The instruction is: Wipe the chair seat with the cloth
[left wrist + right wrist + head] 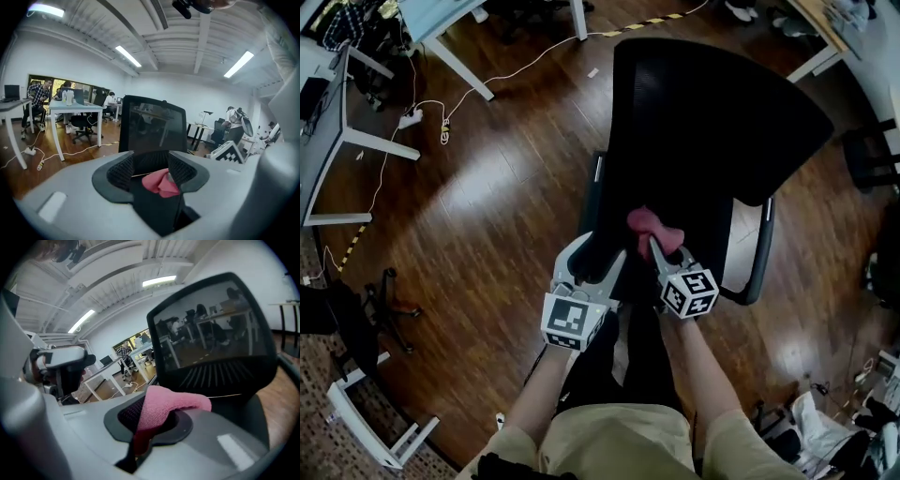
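Note:
A black office chair stands right in front of me, with its mesh back (703, 112) over the dark seat (712, 253). My right gripper (654, 246) is shut on a pink cloth (649, 225), which hangs just above the seat's front. In the right gripper view the cloth (164, 406) bulges out between the jaws (152, 420), and the chair back (211, 343) rises beyond. My left gripper (598, 255) is beside it on the left, jaws apart and empty. In the left gripper view the cloth (161, 183) shows past the open jaws (152, 171), untouched by them.
The chair's armrests (759, 253) flank the seat. White desks (441, 28) and a cable (422, 117) on the wooden floor lie to the far left. A second chair base (384, 300) is at the left. People sit at desks (40, 96) in the background.

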Action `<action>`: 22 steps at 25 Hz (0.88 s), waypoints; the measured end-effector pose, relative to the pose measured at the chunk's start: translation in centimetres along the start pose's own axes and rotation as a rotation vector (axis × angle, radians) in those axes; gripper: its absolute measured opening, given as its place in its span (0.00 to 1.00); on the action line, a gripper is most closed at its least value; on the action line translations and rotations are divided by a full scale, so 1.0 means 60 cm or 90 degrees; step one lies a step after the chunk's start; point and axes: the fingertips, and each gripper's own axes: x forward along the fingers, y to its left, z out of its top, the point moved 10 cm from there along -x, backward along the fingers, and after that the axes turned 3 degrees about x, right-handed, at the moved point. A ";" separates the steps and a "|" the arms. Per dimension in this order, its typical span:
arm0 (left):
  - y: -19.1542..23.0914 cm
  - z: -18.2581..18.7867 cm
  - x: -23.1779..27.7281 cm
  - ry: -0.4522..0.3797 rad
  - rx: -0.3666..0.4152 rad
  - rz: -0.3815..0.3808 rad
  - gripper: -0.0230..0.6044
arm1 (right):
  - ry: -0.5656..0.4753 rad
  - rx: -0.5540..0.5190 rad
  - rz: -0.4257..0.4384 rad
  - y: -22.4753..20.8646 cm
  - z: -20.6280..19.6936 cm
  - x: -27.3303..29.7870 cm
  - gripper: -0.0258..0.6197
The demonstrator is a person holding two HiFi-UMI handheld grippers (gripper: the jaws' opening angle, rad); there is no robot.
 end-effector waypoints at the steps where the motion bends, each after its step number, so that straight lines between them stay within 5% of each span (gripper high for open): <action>1: 0.008 -0.013 0.022 0.005 -0.010 -0.006 0.37 | 0.008 -0.002 0.018 -0.017 -0.008 0.049 0.07; 3: 0.021 -0.040 0.064 0.011 -0.032 -0.015 0.37 | 0.028 -0.005 0.036 -0.055 -0.032 0.139 0.07; 5: 0.035 -0.063 0.093 0.011 -0.057 -0.010 0.49 | 0.049 -0.007 0.046 -0.094 -0.062 0.217 0.07; 8: 0.057 -0.081 0.117 0.017 -0.067 -0.009 0.49 | 0.063 0.004 0.058 -0.135 -0.100 0.327 0.07; 13: 0.049 -0.091 0.124 0.057 -0.058 -0.023 0.49 | 0.042 0.093 -0.009 -0.177 -0.155 0.421 0.07; 16: 0.015 -0.092 0.149 0.061 -0.058 -0.057 0.46 | 0.046 0.050 -0.126 -0.268 -0.143 0.358 0.07; 22: -0.059 -0.103 0.189 0.050 -0.077 -0.129 0.46 | 0.050 0.105 -0.489 -0.526 -0.131 0.083 0.07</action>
